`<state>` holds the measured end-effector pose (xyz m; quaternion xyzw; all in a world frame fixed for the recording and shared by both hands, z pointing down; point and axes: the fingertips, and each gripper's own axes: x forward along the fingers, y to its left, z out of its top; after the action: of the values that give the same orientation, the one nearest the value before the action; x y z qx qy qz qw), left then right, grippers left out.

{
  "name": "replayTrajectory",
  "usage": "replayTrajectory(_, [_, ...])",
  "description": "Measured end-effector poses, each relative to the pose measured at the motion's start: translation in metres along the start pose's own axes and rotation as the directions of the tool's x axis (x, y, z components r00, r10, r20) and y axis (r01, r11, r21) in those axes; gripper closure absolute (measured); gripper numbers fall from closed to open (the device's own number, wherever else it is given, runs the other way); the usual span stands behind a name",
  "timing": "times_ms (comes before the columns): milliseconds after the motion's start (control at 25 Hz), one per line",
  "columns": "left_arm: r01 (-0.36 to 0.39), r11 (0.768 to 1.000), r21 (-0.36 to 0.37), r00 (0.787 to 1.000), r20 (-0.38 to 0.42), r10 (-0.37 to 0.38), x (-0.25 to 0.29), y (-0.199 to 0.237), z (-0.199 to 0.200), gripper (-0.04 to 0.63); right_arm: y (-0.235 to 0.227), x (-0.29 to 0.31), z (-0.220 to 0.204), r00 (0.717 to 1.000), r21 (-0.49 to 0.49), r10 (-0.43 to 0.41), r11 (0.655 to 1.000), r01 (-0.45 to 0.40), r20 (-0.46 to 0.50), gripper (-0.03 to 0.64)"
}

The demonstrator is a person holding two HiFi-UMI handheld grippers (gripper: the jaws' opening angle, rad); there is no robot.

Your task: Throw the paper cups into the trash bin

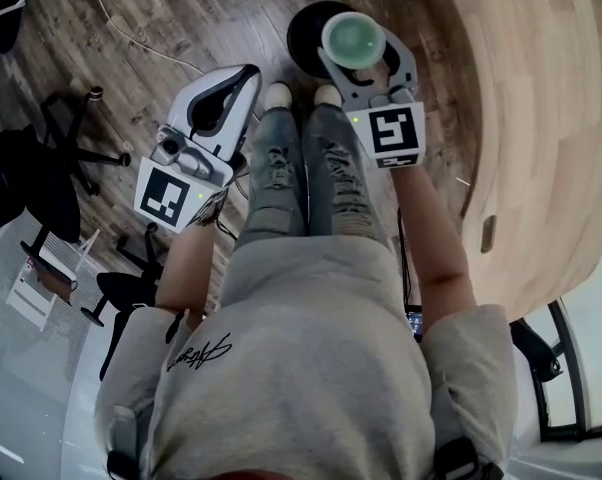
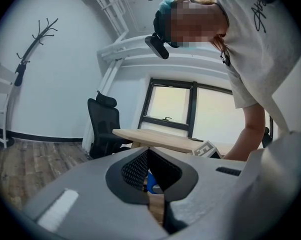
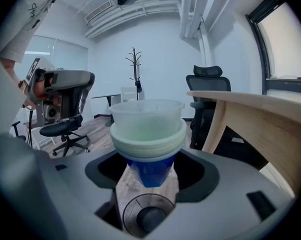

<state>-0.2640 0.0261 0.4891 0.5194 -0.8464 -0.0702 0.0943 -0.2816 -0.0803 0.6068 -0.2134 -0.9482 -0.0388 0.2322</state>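
A stack of paper cups (image 1: pixel 353 38), pale green inside with a blue cup at the bottom (image 3: pixel 149 166), sits upright between the jaws of my right gripper (image 1: pixel 355 60), which is shut on it. The stack hangs over the round black trash bin (image 1: pixel 309 30) on the floor ahead of the person's feet; in the right gripper view the trash bin (image 3: pixel 144 217) shows directly below the cups. My left gripper (image 1: pixel 243 78) is held to the left at knee height, jaws closed together with nothing in them (image 2: pixel 149 153).
A curved wooden desk (image 1: pixel 541 118) runs along the right side, close to the bin. Black office chairs (image 1: pixel 61 163) stand at the left on the wood floor. A cable (image 1: pixel 131 33) trails across the floor. A coat stand (image 3: pixel 136 71) is at the far wall.
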Motion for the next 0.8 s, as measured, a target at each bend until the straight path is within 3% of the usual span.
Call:
replayTrajectory(280, [0.006, 1.000, -0.005, 1.000, -0.024, -0.006, 0.003, 0.009, -0.030, 0.592, 0.003, 0.014, -0.039, 0.999, 0.010, 0.000, 1.000, 0.001, -0.035, 0.325])
replayTrajectory(480, [0.004, 1.000, -0.011, 1.000, 0.015, -0.003, 0.010, 0.015, -0.041, 0.592, 0.005, 0.028, -0.062, 0.999, 0.021, 0.011, 1.000, -0.010, -0.043, 0.325])
replayTrajectory(800, [0.027, 0.999, -0.032, 0.999, -0.029, -0.028, 0.020, 0.007, -0.075, 0.592, 0.005, 0.043, -0.098, 0.998, 0.024, 0.018, 1.000, -0.017, -0.061, 0.325])
